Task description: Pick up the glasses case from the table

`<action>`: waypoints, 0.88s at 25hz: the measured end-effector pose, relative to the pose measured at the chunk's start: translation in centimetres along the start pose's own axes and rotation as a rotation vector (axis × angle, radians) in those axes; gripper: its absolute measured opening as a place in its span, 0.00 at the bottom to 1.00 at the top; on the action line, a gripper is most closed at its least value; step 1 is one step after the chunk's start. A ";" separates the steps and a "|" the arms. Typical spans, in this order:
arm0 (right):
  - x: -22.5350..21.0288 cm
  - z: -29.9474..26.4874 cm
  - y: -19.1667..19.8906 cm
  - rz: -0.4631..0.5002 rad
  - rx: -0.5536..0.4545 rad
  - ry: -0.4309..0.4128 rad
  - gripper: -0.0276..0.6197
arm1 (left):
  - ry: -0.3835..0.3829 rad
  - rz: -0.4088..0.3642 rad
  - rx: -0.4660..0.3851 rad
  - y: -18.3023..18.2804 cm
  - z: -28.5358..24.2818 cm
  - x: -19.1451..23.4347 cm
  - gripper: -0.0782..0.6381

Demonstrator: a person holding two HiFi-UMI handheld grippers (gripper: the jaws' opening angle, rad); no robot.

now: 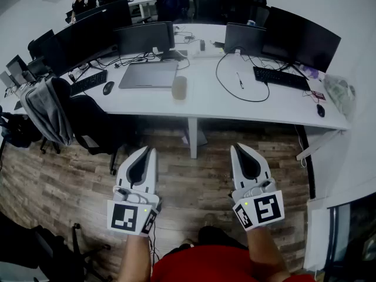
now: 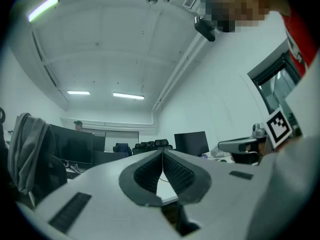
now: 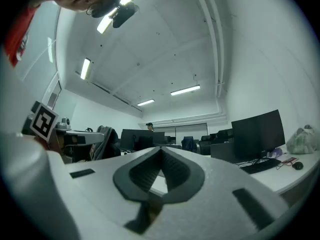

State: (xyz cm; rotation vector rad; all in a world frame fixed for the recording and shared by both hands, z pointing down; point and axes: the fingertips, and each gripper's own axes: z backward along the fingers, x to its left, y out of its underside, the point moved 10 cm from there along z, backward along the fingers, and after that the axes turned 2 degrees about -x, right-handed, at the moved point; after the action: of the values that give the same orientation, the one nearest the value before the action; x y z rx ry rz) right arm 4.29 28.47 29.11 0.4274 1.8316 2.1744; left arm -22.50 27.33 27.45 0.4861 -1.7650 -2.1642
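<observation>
On the white table [image 1: 264, 107], near its front edge and just right of a closed grey laptop [image 1: 148, 74], sits a small tan object. It is blurred in the head view, but is probably the glasses case [image 1: 179, 87]. It stands apart from the laptop and from the looped black cable [image 1: 218, 75] to its right, so a frontal approach looks unobstructed. Both tools are held side by side over the wood floor [image 1: 194, 178], roughly level, short of the table and well apart from the case. This reads as a ready posture, with the reach not yet begun. The left gripper [image 1: 150, 150] has its jaws fully together with nothing between them. The right gripper [image 1: 237, 148] shows the same, pads meeting at the tips and empty. In my judgement, whichever is used must open before it reaches the case.
</observation>
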 end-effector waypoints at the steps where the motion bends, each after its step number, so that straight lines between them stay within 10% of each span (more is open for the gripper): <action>1: -0.3 -0.1 0.0 -0.002 -0.003 0.000 0.05 | -0.002 0.000 0.000 0.1 -0.3 -0.1 0.13; 22: -9.1 -3.7 1.0 -0.036 -0.025 -0.054 0.05 | -0.068 0.024 0.032 1.7 -8.9 -2.5 0.13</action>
State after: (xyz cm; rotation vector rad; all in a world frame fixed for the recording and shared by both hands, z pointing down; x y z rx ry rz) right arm 11.21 21.43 29.02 0.4395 1.7684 2.1387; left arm -16.26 20.34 27.67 0.4016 -1.8342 -2.1633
